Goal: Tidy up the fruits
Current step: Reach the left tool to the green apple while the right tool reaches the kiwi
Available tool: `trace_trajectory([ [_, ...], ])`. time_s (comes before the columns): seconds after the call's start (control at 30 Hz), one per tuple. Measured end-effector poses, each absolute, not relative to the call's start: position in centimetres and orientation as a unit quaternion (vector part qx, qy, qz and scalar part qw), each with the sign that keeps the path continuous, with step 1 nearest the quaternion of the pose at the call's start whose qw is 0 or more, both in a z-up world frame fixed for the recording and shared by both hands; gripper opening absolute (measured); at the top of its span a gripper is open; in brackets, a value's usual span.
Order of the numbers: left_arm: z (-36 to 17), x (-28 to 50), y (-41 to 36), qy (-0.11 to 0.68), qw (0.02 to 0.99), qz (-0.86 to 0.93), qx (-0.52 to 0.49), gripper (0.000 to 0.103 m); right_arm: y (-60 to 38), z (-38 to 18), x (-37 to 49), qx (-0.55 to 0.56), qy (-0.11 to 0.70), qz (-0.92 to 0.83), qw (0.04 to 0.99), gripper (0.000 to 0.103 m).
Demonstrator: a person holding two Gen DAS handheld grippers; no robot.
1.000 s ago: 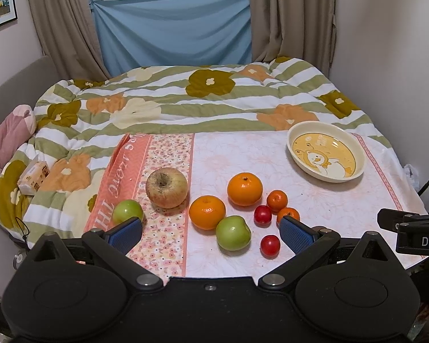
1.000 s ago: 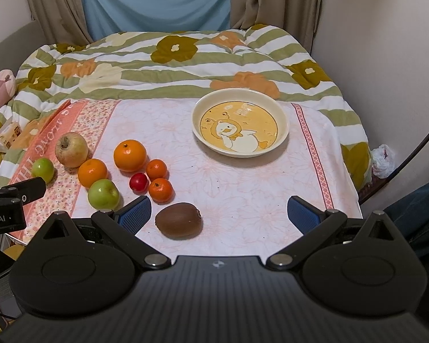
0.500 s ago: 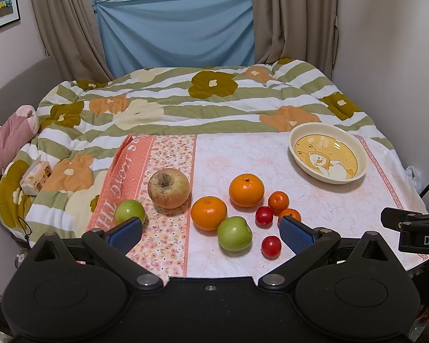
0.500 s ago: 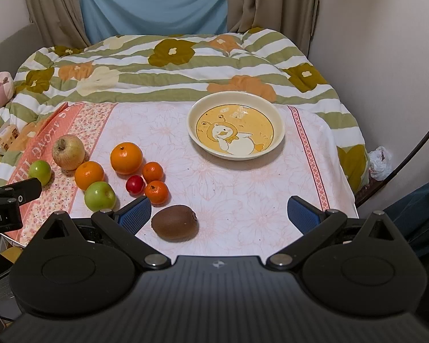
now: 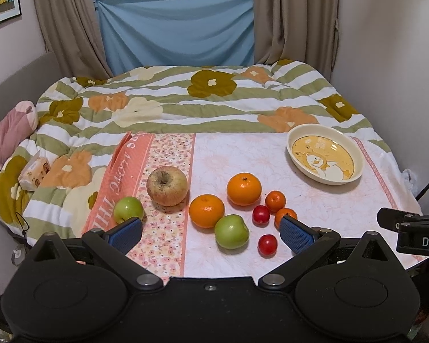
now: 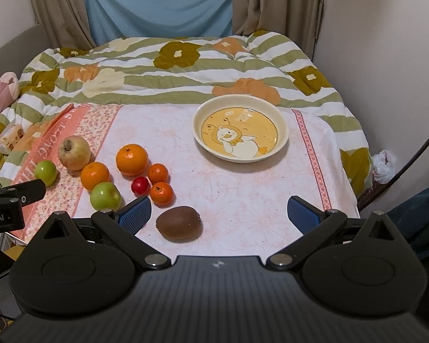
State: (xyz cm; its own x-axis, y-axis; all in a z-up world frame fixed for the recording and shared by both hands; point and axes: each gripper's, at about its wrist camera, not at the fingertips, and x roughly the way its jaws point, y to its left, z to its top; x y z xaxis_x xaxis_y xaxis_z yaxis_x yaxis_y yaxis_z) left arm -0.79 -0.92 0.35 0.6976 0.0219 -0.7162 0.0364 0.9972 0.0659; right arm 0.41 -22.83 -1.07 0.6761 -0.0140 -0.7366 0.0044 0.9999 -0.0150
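Fruits lie on a pink cloth: a large pale apple, two green apples, two oranges, small tangerines, and red plums. A brown kiwi lies near the front in the right wrist view. An empty cream bowl with a duck picture sits at the right, also in the right wrist view. My left gripper is open above the near fruits. My right gripper is open, just behind the kiwi.
The cloth covers a table against a bed with a flowered striped quilt. A pink cushion and a small packet lie at the left. A wall stands close on the right.
Both grippers have tilted up and drawn slightly back; the fruits and bowl sit lower in both views. Nothing on the cloth has moved.
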Motion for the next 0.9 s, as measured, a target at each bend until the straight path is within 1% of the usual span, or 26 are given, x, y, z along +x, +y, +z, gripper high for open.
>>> trace_trajectory([
  [0.13,-0.2,-0.8,-0.4,0.388,0.92,-0.015,0.048,0.103,-22.4,-1.5,0.2,-0.004,0.403,-0.003,0.915,0.103],
  [0.27,-1.3,0.0,0.5,0.398,0.916,-0.033,0.037,0.103,-21.9,-2.2,0.1,-0.001,0.407,-0.008,0.913,0.103],
  [0.47,-3.9,1.7,0.8,0.42,0.905,-0.061,0.027,0.102,-21.9,-4.7,0.5,-0.014,0.417,-0.006,0.909,0.103],
  [0.63,-6.0,3.3,0.4,0.436,0.899,-0.044,-0.002,0.1,-21.5,-7.5,1.7,-0.039,0.435,0.031,0.899,0.103],
  [0.67,-6.4,3.8,0.3,0.44,0.897,-0.04,-0.006,0.096,-21.3,-8.2,2.1,-0.046,0.44,0.041,0.896,0.103],
  [0.73,-7.3,4.8,0.2,0.454,0.89,-0.028,-0.021,0.092,-21.1,-9.6,2.9,-0.055,0.454,0.063,0.887,0.103],
  [0.9,-9.1,6.6,-0.3,0.469,0.882,-0.007,-0.042,0.091,-20.9,-12.3,4.9,-0.053,0.462,0.1,0.88,0.103],
])
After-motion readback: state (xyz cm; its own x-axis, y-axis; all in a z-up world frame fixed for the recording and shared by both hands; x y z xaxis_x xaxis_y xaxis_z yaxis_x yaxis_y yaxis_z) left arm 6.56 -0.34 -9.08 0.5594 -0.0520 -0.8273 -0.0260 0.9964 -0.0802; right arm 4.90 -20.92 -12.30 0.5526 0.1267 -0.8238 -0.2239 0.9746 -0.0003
